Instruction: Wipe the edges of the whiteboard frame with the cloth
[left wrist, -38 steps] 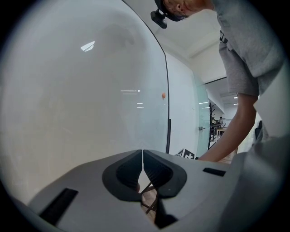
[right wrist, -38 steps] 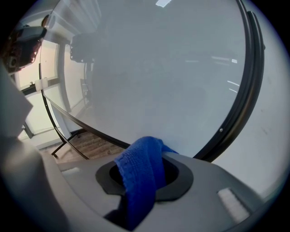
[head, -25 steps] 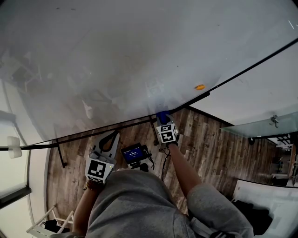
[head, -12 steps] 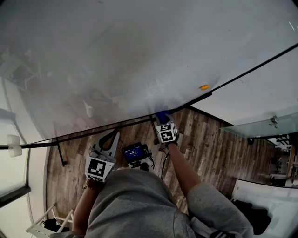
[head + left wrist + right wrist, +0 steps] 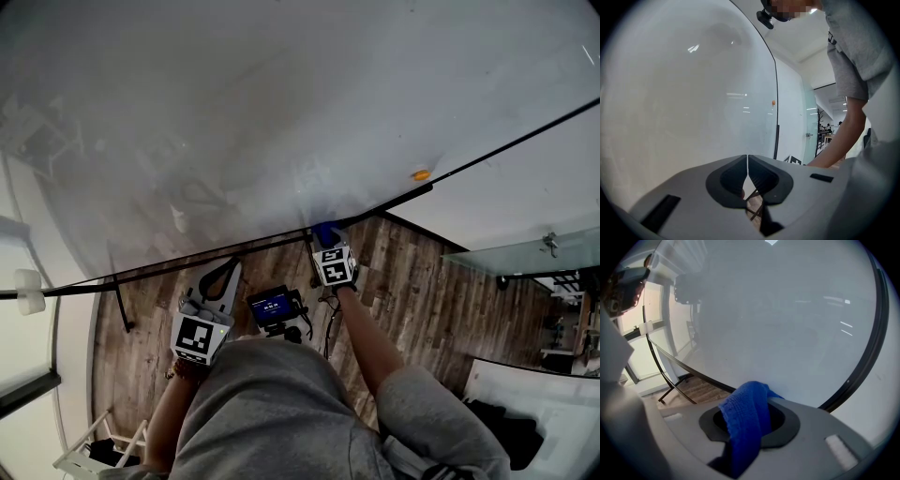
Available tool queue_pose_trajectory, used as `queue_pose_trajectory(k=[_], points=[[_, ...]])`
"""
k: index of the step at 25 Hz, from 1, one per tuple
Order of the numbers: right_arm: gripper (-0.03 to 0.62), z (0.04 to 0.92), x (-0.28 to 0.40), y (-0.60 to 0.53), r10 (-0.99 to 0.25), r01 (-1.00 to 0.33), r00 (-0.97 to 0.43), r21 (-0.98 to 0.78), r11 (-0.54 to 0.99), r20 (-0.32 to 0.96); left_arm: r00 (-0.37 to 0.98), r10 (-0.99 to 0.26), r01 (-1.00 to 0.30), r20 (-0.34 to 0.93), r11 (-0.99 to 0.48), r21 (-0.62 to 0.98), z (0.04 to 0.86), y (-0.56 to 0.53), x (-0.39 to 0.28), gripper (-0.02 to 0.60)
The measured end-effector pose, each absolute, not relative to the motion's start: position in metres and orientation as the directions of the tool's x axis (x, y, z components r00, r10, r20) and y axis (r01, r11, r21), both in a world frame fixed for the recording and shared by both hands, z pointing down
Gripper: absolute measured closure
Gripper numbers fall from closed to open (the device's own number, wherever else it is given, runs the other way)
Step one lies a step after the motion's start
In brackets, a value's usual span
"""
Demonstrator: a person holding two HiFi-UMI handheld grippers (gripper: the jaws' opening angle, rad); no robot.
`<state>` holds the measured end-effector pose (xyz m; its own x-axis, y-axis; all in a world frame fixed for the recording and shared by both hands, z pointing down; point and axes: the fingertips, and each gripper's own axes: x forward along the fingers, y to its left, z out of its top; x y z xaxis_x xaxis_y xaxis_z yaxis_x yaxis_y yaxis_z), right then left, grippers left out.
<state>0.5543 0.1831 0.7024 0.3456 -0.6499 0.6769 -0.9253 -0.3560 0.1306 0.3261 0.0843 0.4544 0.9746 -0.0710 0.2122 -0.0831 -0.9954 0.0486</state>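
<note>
whiteboard [image 5: 281,112] above wood floor [image 5: 422,300]; right claw [image 5: 751,420] grips blue cloth [image 5: 743,427] at bottom frame [image 5: 234,251]; left claw [image 5: 747,165] closed, empty.

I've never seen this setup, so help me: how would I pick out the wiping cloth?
Find the big whiteboard and follow its black lower frame to the right gripper held up at it. The cloth is clamped in that gripper's jaws: the only bright blue thing, soft and knitted.
</note>
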Motion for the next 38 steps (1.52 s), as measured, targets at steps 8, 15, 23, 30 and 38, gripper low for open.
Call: queue_pose_trajectory(k=[8,15,23,30,38], points=[[0.482,0.704,0.544,0.175,-0.651,-0.928,0.341,0.131,-0.35,0.678,0.974,-0.081,-0.095,0.21,-0.994,0.059,0.457,0.073,0.313,0.565],[0.482,0.704,0.538,0.172,-0.64,-0.924,0.35,0.138,-0.357,0.684,0.974,-0.091,-0.106,0.209,-0.992,0.065,0.461,0.064,0.303,0.566],[0.481,0.705,0.533,0.166,-0.643,-0.928,0.348,0.155,-0.338,0.682,0.973,-0.114,-0.131,0.202,-0.989,0.073,0.461,0.051,0.294,0.566],[0.48,0.704,0.525,0.162,-0.634,-0.92,0.366,0.162,-0.357,0.682,0.969,-0.12,-0.137,0.218,-0.988,0.065,0.465,0.041,0.286,0.565],[0.48,0.706,0.521,0.159,-0.635,-0.919,0.366,0.158,-0.361,0.68,0.968,-0.115,-0.131,0.223,-0.99,0.057,0.465,0.038,0.281,0.566]])
